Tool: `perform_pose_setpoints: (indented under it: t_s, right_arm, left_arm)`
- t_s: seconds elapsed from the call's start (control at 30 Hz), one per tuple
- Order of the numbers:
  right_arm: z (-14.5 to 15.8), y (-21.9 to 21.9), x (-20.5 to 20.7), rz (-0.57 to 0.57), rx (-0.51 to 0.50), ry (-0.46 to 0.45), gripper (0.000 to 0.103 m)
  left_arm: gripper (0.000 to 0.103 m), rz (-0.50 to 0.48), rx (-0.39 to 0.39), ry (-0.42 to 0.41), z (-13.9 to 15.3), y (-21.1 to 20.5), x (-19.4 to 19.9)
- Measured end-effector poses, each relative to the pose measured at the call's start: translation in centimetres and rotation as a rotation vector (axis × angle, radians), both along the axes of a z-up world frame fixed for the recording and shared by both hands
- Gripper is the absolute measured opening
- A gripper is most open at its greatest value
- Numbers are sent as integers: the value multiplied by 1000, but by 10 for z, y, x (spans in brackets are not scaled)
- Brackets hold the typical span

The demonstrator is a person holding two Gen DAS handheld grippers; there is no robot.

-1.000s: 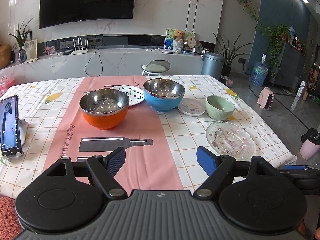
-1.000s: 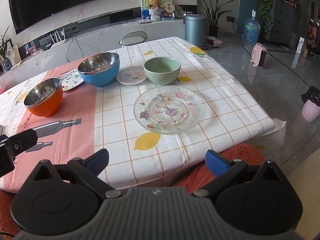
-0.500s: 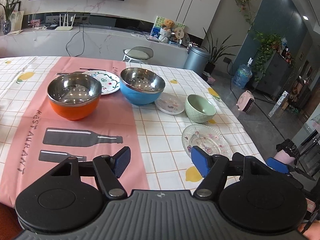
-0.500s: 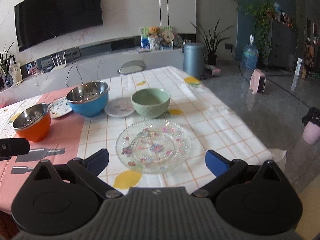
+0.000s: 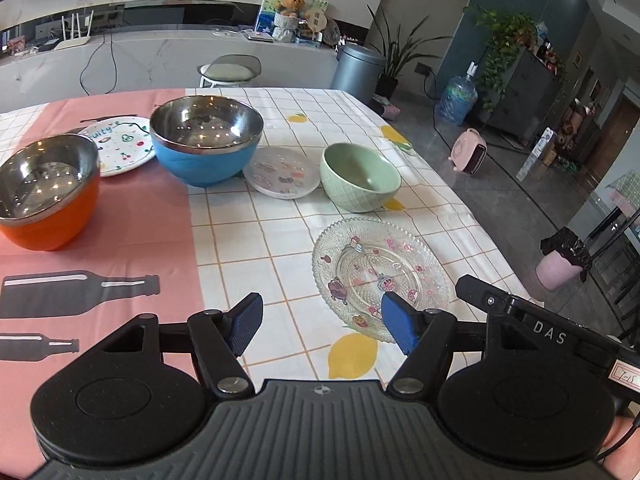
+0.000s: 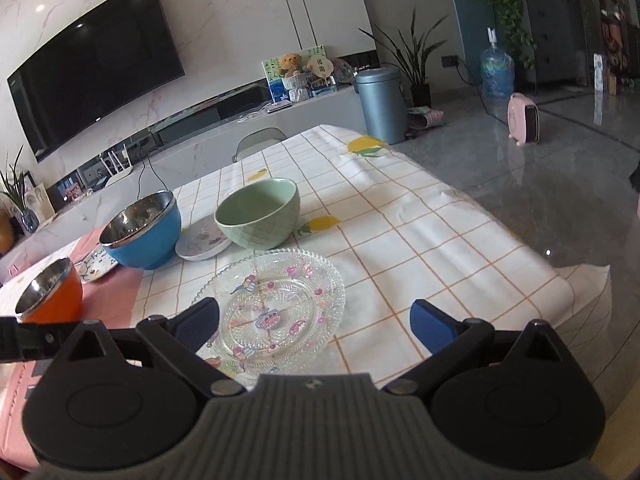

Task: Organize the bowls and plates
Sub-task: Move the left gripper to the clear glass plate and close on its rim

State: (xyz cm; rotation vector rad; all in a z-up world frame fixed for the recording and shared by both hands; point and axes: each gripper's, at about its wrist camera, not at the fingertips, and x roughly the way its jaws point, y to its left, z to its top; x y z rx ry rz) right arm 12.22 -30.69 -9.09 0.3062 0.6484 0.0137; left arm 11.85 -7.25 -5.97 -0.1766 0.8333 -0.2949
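- Both grippers have advanced over the table since the earlier frames, tipping downward toward the glass plate (image 5: pixel 380 276), which now sits much closer to each camera.
- Left gripper (image 5: pixel 322 326): its jaws have just been closing a little, yet they stand apart with nothing between them; its right finger overlaps the plate's near rim in view, though whether it touches I cannot tell.
- Right gripper (image 6: pixel 314 326): jaws spread wide, empty, with the plate's near edge lying between the two fingers (above it or level with it is not clear from this angle).
- Placement, as I read it: the glass plate lies alone at the near right of the tablecloth (image 5: pixel 260 240), apart from the other dishes, so it is the easiest first pick; both tools aiming at it suggests a two-handed lift of a thin, slippery rim.
- Behind it the green bowl (image 5: pixel 360 178) stands just beside the small plate (image 5: pixel 282 172), which touches or nearly touches the blue bowl (image 5: pixel 206 146).
- Further left, the patterned plate (image 5: pixel 120 146) lies partly behind the blue bowl, and the orange bowl (image 5: pixel 46 196) sits on the pink runner.
- Nothing is stacked yet, so sorting plates with plates and bowls with bowls appears barely begun.
- Risk, in my judgement: a pinch on the beaded glass edge could slip.
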Motion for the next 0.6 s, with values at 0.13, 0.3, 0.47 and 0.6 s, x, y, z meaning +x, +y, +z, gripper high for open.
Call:
perform_pose_setpoints:
  t_s: [0.13,0.3,0.47,0.6]
  right_arm:
    - [-10,-10,16,-14,69,40,76]
    - [-20,-16,33,-26,101,74,61]
    - [-35,-27,45,-41,187,117,47]
    - [-45,-30,51,-41,244,132,38]
  left_arm:
    - [58,-8,1,22,-11,-10,20]
    - [44,30,7,66,-30,-13,46]
    - [44,61,-73,147,-48,-6,65]
    - [44,63,-67,159,-54,-9,72]
